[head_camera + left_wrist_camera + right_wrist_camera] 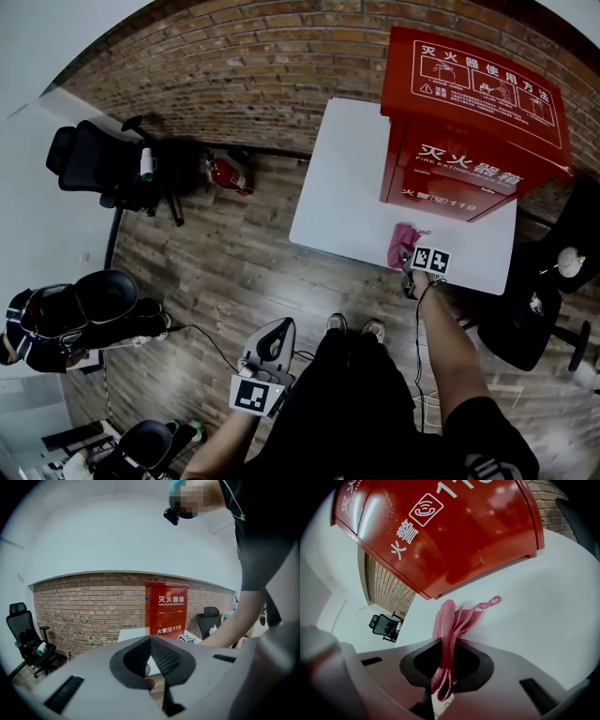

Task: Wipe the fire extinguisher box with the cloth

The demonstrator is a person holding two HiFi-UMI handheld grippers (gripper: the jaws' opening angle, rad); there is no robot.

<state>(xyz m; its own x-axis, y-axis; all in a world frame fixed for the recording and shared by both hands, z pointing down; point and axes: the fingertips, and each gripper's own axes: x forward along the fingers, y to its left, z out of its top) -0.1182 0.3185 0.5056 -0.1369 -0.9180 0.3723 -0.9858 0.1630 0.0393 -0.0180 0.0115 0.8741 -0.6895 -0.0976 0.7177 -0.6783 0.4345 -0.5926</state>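
Observation:
The red fire extinguisher box (469, 122) stands upright at the back of a white table (347, 197); it also shows in the left gripper view as a red cabinet (166, 609) and fills the top of the right gripper view (440, 531). A pink cloth (404, 242) lies folded on the table just in front of the box. My right gripper (412, 262) is shut on the cloth (447, 634), which runs down between its jaws. My left gripper (267, 352) hangs low over the floor by my legs, away from the table, its jaws shut with nothing in them (151, 663).
A black office chair (103, 164) stands at the left by a brick wall (253, 66). Another black chair (539, 300) is close to the table's right side. A small red extinguisher (228, 175) sits on the wooden floor. Bags lie at the lower left (75, 319).

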